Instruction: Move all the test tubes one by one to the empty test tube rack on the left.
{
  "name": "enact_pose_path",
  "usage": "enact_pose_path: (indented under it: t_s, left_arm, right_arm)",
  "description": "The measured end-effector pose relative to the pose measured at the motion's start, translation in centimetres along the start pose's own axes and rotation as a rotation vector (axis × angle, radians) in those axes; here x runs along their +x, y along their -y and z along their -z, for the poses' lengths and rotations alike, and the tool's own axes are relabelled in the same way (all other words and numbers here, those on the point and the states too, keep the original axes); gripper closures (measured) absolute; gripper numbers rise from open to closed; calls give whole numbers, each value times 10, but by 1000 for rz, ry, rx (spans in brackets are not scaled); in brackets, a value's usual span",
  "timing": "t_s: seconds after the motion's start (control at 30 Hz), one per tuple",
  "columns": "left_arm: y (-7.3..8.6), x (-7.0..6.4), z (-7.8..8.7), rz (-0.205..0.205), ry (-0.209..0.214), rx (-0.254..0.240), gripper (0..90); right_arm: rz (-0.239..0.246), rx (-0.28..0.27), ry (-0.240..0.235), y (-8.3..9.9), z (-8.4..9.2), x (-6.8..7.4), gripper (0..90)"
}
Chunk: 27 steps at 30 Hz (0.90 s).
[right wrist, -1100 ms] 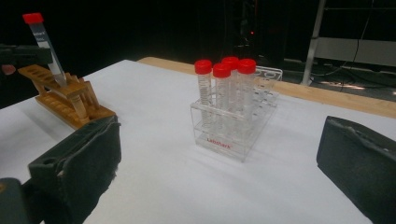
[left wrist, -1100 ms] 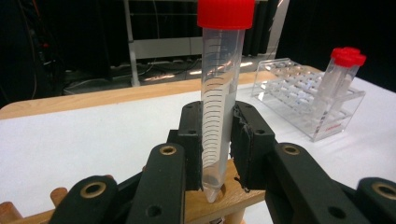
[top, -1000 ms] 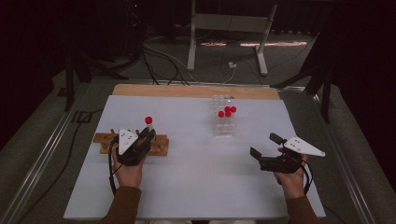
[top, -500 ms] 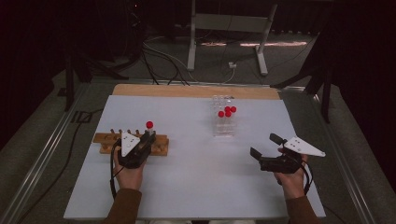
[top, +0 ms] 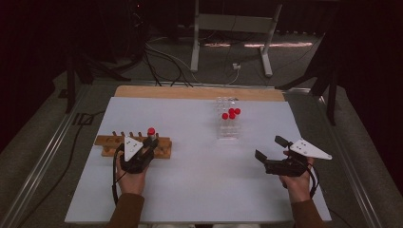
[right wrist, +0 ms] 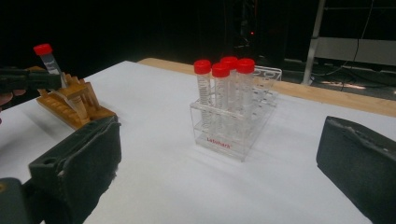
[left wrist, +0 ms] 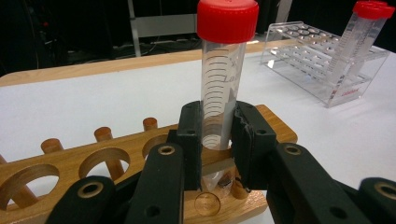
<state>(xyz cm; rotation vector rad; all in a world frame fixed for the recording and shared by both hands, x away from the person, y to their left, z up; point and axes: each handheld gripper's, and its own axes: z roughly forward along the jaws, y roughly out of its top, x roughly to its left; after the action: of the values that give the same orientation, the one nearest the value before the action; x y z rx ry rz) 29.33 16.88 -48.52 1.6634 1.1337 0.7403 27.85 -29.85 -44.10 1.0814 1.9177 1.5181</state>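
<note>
A clear test tube with a red cap stands between the jaws of my left gripper, which is shut on it. The tube's lower end passes through the end hole of the wooden rack. In the high view the tube and left gripper are at the right end of the wooden rack, at the table's left. My right gripper rests open at the right with nothing between its jaws. The right gripper view shows that gripper facing the clear rack.
A clear plastic rack with several red-capped tubes stands at the middle back of the white table top. A wooden strip runs along the far edge. Beyond it are cables and a metal stand on the floor.
The red-capped tube has sunk lower, down into the wooden rack's end hole, with my left gripper still on it. The right gripper has not moved.
</note>
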Motion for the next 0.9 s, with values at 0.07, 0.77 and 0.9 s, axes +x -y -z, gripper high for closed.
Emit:
enact_pose_path:
  t_s: [0.07,0.77,0.9]
  left_arm:
    - [0,0,0,-2,1,1,744]
    - [-7,1,-2,3,8,10,720]
    - [-13,1,-2,12,7,25,741]
  right_arm:
    - [-1,-1,0,0,0,0,1]
    - [0,0,3,1,0,-1,0]
    - [-3,4,5,1,-1,-2,0]
